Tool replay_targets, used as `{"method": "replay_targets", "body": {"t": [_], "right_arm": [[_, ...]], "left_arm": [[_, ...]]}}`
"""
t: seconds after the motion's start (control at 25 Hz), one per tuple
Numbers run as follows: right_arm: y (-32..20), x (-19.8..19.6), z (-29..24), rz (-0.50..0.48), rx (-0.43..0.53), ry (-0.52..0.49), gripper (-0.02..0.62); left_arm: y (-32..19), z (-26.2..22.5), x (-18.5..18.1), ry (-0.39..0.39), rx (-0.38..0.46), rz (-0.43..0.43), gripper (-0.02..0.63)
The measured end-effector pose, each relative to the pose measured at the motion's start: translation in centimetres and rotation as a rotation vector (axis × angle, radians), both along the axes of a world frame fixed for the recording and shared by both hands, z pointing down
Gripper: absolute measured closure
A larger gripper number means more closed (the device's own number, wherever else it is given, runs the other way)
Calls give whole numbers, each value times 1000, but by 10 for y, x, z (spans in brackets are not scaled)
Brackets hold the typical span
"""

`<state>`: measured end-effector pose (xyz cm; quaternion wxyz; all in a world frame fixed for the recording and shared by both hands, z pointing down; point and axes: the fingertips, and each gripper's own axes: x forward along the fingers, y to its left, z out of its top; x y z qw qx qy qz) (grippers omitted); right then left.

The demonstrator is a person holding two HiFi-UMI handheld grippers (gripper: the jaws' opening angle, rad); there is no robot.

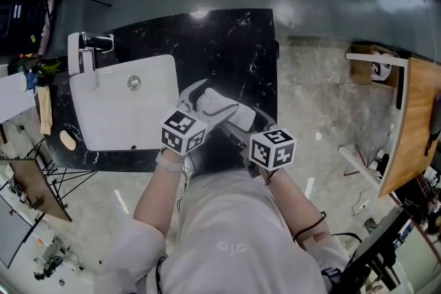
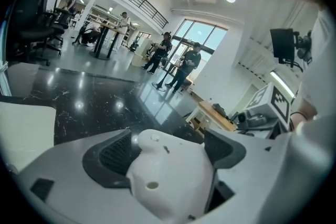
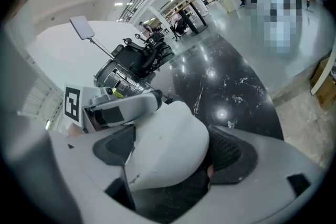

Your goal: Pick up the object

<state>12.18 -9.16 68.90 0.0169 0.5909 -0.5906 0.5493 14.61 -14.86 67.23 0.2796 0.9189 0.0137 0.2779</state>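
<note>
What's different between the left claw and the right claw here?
The left gripper presses its pads on the white object; the right gripper stands open around it, a gap beside one pad. The left gripper is nearer the white sink than the right gripper. Both carry a marker cube.
</note>
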Motion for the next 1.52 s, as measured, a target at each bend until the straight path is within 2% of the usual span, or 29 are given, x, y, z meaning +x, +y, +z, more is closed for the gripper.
{"method": "replay_targets", "body": {"t": [0.44, 0.8, 0.96, 1.08, 1.24, 1.52], "right_arm": [[-2, -6, -1, -21, 96, 131, 144], [-2, -7, -1, 7, 115, 135, 138], [-2, -11, -4, -41, 129, 138, 140], [-9, -14, -15, -88, 162, 156, 140], [-15, -16, -41, -121, 230, 198, 140], [-33, -24, -97, -198, 365, 303, 140]], "left_arm": [[2, -4, 0, 37, 46, -14, 190], [1, -5, -3, 54, 57, -19, 192], [-1, -10, -11, 74, 69, -73, 192], [-6, -25, -18, 98, 118, -105, 192], [-10, -56, -21, 130, 185, -114, 192], [-28, -113, -41, 234, 239, -245, 192]]}}
